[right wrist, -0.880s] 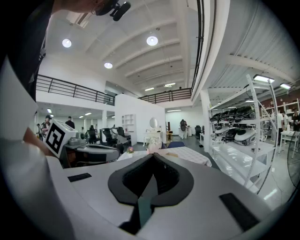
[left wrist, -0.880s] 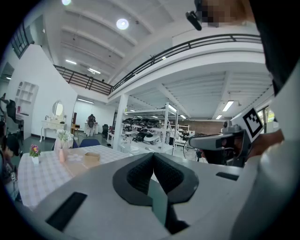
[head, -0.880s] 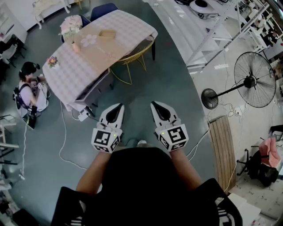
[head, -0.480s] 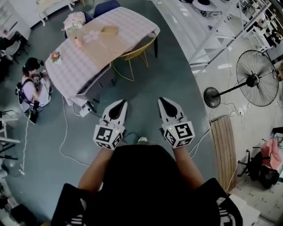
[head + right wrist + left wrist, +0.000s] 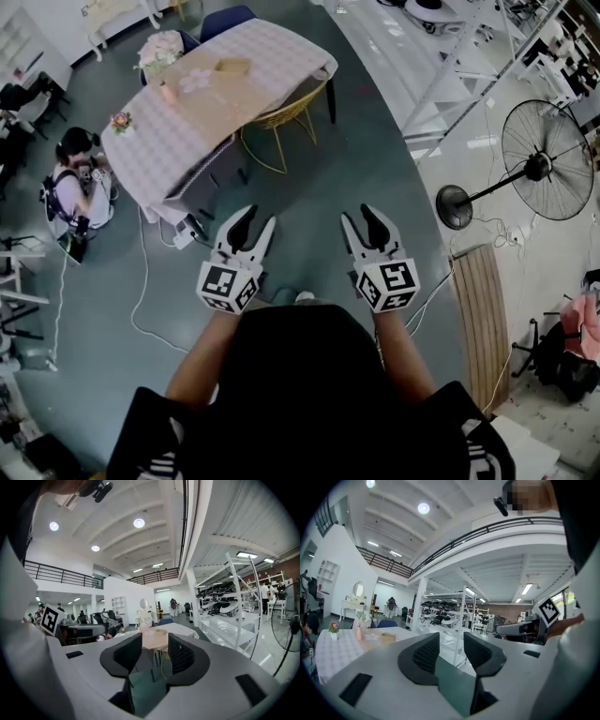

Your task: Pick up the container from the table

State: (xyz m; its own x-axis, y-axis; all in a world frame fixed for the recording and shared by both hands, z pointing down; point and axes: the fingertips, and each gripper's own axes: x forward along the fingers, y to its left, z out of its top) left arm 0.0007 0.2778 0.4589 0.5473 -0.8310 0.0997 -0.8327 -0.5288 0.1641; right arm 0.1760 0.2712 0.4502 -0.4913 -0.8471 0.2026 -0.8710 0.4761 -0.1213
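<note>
While left tool (image 5: 258, 217) and right tool (image 5: 359, 214) gape, floor (image 5: 323, 173) separates them from table (image 5: 281, 58).

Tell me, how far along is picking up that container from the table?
Done: nothing yet; the container sits on the table, far across the floor. In hand: nothing; the left gripper and right gripper are both open, their fingers empty. Left: walk over, close on the container, lift it.

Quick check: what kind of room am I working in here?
Probably a big industrial hall or lab with a staged dining corner. White racks line one side, a mezzanine railing runs overhead, and a pedestal fan and a cloth-covered table stand out in the open.
</note>
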